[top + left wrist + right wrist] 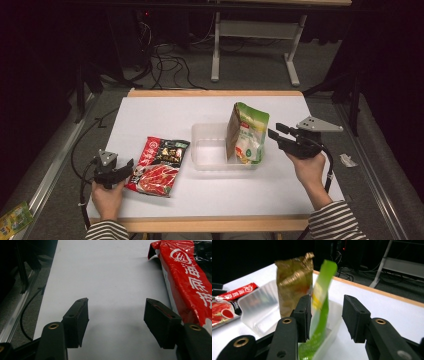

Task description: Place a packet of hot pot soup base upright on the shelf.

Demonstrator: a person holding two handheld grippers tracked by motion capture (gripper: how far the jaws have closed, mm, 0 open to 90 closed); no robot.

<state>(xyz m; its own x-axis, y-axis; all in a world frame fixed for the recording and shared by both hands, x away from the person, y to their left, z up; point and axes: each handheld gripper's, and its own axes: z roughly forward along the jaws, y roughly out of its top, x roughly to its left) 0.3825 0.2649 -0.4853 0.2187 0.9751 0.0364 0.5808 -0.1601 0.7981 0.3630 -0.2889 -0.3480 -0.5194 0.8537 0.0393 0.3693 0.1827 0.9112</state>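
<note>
My right gripper point(325, 315) stands released, the green pouch point(322, 297) upright in the clear tub point(254, 307) just ahead; it looks light, crinkly and floppy; I'd pinch its stiffer top seam.

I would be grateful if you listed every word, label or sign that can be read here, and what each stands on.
"海底捞": large white characters, partly cut off, on the red pouch, below a round white logo.
Small print on the red pouch: too small to read.
Print on the green pouch: blurred, unreadable.
</note>
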